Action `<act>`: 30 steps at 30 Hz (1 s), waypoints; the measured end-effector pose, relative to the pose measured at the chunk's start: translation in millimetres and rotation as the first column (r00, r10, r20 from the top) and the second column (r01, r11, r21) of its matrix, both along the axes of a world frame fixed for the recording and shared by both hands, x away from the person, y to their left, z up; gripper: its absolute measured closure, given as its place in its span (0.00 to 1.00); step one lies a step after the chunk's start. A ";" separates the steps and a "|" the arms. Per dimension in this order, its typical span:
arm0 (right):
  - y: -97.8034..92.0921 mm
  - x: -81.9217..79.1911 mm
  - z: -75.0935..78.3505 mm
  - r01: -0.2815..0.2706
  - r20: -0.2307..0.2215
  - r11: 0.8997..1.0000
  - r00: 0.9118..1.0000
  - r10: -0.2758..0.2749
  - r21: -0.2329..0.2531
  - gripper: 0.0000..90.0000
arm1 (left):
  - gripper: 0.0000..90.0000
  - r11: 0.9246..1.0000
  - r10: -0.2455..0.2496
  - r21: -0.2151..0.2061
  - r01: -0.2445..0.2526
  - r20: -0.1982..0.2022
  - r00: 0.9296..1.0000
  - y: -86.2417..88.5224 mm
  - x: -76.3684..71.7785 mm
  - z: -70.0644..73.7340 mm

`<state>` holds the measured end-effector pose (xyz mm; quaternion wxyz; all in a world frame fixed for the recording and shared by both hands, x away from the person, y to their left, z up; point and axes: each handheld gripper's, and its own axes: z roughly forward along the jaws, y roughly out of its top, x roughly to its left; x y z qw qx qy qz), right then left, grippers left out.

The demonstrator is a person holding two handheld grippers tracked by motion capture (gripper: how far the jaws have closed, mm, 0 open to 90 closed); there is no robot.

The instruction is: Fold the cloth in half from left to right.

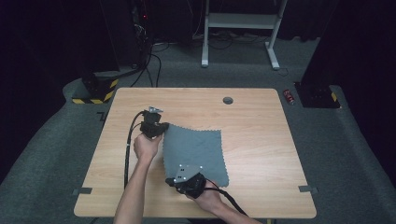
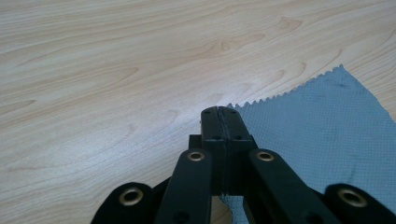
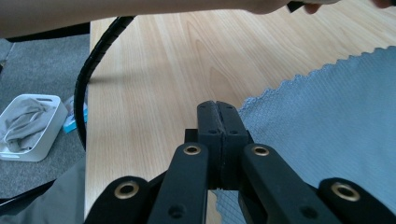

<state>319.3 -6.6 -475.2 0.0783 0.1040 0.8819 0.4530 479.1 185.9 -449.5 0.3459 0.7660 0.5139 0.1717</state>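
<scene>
Grey cloth [image 1: 195, 151] pinched at two corners, fold not yet made.

You have the cloth lying flat near the middle of the wooden table [image 1: 252, 121]. Your left gripper [image 2: 222, 116] has its jaws closed on the corner at about 11 o'clock, and your right gripper [image 3: 218, 112] is clamped on the corner at about 7 o'clock. Judging by that, the grasping is done; lifting the left edge and carrying it across towards 3 o'clock remains.
</scene>
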 end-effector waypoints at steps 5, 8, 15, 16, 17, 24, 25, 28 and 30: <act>-18.2 1.3 -5.5 0.036 -0.010 0.999 0.999 -0.036 0.001 1.00 | 1.00 0.999 -0.019 0.027 0.019 -0.023 1.000 -19.7 8.7 -13.4; -31.7 2.3 -11.7 0.067 -0.018 0.998 0.998 -0.067 0.002 1.00 | 1.00 0.999 -0.039 0.015 0.039 -0.026 0.999 -34.2 13.0 -19.1; -56.7 1.5 -18.1 0.117 -0.033 0.993 0.993 -0.118 -0.008 1.00 | 1.00 0.996 -0.092 0.022 0.092 -0.022 0.996 -63.8 21.0 -19.6; -59.7 1.4 -18.2 0.124 -0.033 0.992 0.992 -0.124 -0.007 1.00 | 1.00 0.995 -0.097 0.034 0.098 -0.026 0.995 -68.4 22.6 -20.4; -63.1 1.4 -18.5 0.129 -0.028 0.992 0.991 -0.129 -0.008 1.00 | 1.00 0.994 -0.103 0.039 0.104 -0.031 0.994 -73.2 23.9 -21.4; -88.0 2.6 -27.6 0.168 -0.066 0.986 0.984 -0.168 0.000 1.00 | 1.00 0.992 -0.122 0.027 0.124 -0.045 0.991 -91.1 29.4 -29.7; -91.2 3.0 -28.4 0.170 -0.074 0.985 0.983 -0.169 0.007 1.00 | 1.00 0.992 -0.123 0.022 0.124 -0.047 0.991 -92.6 29.9 -30.6; -99.4 2.9 -28.6 0.185 -0.081 0.982 0.980 -0.183 0.022 1.00 | 1.00 0.992 -0.126 0.003 0.126 -0.050 0.991 -98.8 31.3 -32.3; -103.5 2.6 -29.0 0.193 -0.083 0.981 0.978 -0.191 0.025 1.00 | 1.00 0.991 -0.131 -0.006 0.131 -0.047 0.990 -102.6 32.0 -32.8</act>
